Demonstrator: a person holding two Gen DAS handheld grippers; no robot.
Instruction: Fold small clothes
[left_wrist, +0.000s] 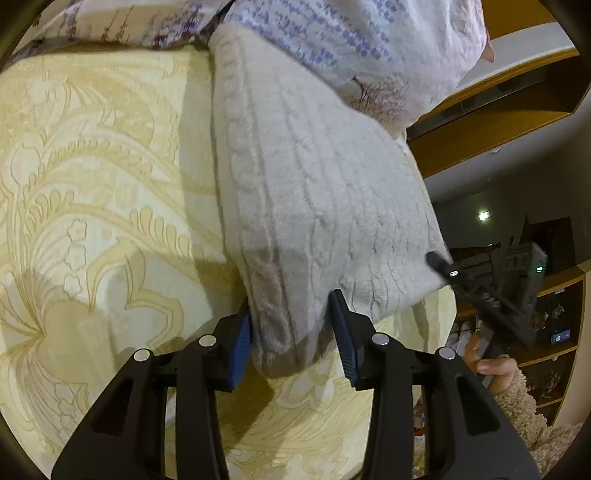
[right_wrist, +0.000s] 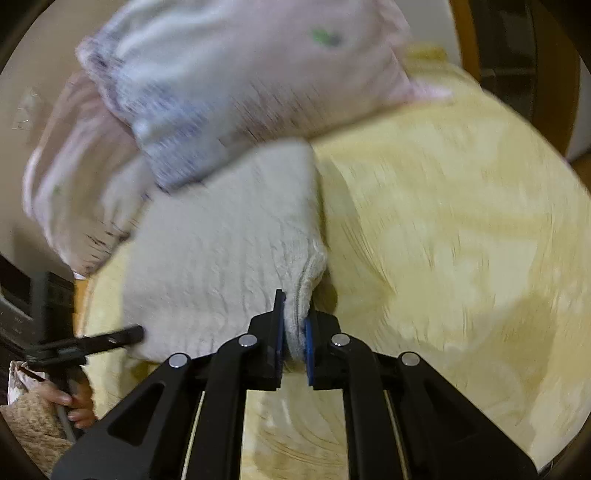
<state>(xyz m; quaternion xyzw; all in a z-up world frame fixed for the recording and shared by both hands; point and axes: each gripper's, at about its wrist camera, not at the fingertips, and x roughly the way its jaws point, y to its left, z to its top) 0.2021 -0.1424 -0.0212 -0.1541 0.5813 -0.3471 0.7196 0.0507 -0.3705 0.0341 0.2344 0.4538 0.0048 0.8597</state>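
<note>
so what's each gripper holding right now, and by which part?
Right gripper pinches the knit garment at its near corner. Left gripper straddles the other near corner, pads not clearly pressing.

Left gripper (left_wrist: 291, 339) jaws straddle the knit sweater's (left_wrist: 314, 192) corner on the bedspread (left_wrist: 103, 177).

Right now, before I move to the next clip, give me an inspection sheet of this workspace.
Surface: yellow patterned bedspread.
Job's things: grey cable-knit garment, far end tucked under the pillows.
Clutter: two printed pillows.
Grippers: left gripper, jaws around one near corner of the knit, left pad touching, right pad apart; right gripper shut on the other near corner.
Cables: nothing seen.
Surroundings: wooden shelving, dim room.
</note>
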